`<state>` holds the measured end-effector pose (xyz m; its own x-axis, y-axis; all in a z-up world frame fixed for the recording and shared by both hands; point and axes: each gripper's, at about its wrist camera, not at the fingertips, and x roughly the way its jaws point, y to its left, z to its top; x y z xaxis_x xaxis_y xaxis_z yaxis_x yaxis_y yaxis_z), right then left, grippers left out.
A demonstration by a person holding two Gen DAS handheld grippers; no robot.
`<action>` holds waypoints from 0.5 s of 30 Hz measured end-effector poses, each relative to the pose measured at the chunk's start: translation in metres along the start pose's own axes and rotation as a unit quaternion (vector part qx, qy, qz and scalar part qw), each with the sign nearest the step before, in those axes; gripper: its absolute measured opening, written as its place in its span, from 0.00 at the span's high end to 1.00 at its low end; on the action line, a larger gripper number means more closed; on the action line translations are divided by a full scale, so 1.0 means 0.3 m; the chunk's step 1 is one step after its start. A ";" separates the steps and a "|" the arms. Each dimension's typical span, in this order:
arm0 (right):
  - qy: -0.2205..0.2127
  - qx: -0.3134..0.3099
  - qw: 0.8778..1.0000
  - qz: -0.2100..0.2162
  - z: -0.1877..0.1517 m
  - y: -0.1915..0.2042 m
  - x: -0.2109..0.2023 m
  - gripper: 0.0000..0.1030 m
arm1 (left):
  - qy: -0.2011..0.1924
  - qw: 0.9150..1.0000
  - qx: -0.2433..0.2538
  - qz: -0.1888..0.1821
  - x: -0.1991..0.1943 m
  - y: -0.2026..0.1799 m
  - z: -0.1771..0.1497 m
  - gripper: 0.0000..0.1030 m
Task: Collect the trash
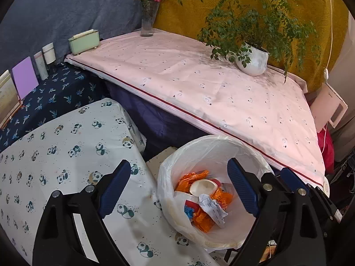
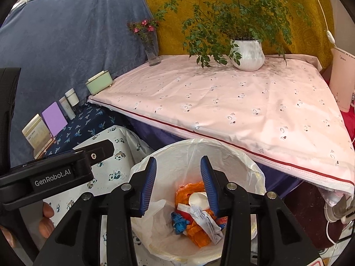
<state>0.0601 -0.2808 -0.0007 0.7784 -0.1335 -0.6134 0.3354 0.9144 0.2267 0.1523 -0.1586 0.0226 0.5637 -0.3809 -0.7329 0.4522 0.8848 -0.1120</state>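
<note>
A white bin lined with a clear plastic bag (image 1: 177,161) (image 2: 250,161) stands below the pink-covered table. Inside lie orange wrappers (image 1: 203,220) (image 2: 198,235), a crumpled white paper (image 1: 213,209) (image 2: 207,220), a red-and-white paper cup (image 1: 205,187) (image 2: 198,199) and a blue scrap (image 2: 178,220). My left gripper (image 1: 180,189) is open and empty, its fingers straddling the bin's left rim from above. My right gripper (image 2: 178,182) is open and empty, held over the bin's mouth. The left gripper's body shows at the left of the right wrist view.
A pink-covered table (image 1: 199,84) (image 2: 233,102) carries a potted plant (image 1: 253,61) (image 2: 248,55) and a flower vase (image 1: 147,20) (image 2: 152,51). A panda-print surface (image 1: 66,155) lies left of the bin. A green box (image 1: 85,41), bottles and cards stand on a dark-blue shelf.
</note>
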 end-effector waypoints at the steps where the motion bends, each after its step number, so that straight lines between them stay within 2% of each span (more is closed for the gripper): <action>1: 0.000 -0.002 1.000 0.001 0.000 0.003 -0.003 0.57 | -0.001 1.000 -0.001 0.002 -0.007 0.006 -0.001 0.17; 6: -0.007 -0.014 1.000 0.000 -0.001 0.033 -0.032 0.49 | -0.006 1.000 -0.006 0.015 -0.039 0.030 -0.012 0.16; 7: -0.008 -0.016 1.000 0.000 -0.003 0.037 -0.038 0.48 | -0.007 1.000 -0.007 0.018 -0.046 0.036 -0.016 0.13; 15: -0.002 -0.043 0.999 -0.002 -0.022 0.076 -0.078 0.19 | -0.017 0.999 -0.006 0.047 -0.095 0.062 -0.051 0.10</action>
<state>0.0461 -0.2542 0.0136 0.7790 -0.1388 -0.6115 0.2923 0.9432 0.1581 0.1342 -0.1271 0.0312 0.6267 -0.3039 -0.7175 0.3880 0.9202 -0.0509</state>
